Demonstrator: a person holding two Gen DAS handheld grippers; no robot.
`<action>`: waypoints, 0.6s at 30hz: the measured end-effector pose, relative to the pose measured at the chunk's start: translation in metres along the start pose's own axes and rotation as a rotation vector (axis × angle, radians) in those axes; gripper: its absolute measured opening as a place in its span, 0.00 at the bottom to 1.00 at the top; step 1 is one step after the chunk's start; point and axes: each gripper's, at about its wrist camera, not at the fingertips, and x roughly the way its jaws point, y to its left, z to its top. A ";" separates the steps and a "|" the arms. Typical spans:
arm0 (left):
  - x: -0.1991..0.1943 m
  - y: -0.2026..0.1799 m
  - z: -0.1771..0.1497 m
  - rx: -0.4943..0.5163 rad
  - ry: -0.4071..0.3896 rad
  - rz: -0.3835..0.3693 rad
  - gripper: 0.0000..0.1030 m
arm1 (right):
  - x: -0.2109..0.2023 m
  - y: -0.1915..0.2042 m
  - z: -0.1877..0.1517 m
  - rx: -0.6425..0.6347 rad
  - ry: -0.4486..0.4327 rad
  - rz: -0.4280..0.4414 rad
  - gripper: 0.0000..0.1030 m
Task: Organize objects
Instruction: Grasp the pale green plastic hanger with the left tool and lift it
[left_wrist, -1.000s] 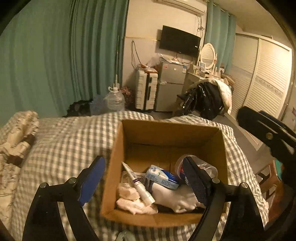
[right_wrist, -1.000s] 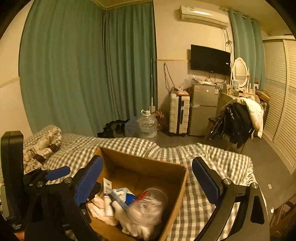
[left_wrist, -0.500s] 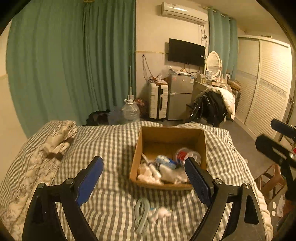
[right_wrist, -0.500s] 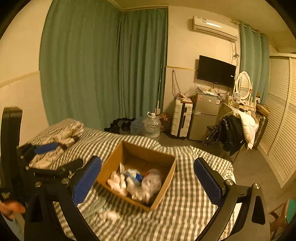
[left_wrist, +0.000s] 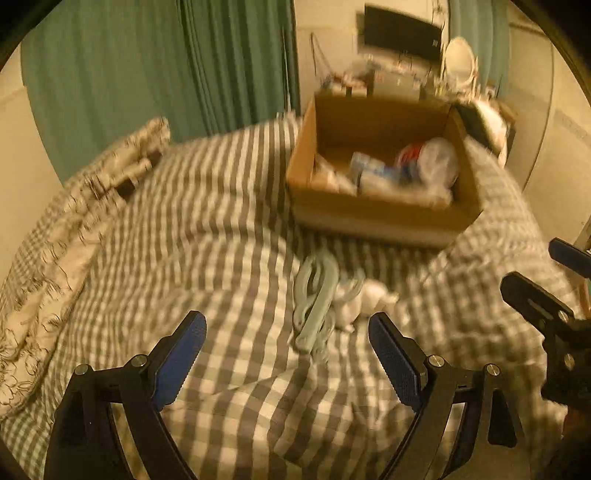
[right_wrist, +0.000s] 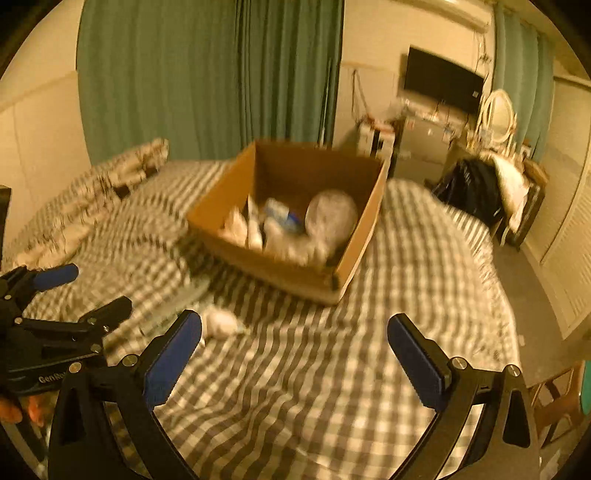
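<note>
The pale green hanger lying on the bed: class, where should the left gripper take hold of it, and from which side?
Grip the pale green hanger across its long straight arm, from above. It lies flat on the checked bedspread, white bundle against its right side; left gripper open.

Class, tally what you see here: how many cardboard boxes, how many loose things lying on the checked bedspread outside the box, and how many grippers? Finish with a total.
Cardboard box: 1
Loose things on the checked bedspread: 2, pale green hanger and white crumpled item
Grippers: 2, left gripper and right gripper
Total: 5
</note>
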 end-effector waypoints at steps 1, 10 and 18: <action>0.007 -0.002 -0.002 0.009 0.011 0.009 0.89 | 0.008 0.000 -0.004 0.001 0.022 0.008 0.98; 0.068 -0.022 0.007 0.062 0.136 0.017 0.57 | 0.034 -0.017 -0.014 0.085 0.097 0.058 0.98; 0.091 -0.037 -0.002 0.132 0.199 -0.058 0.24 | 0.039 -0.013 -0.015 0.074 0.129 0.035 0.98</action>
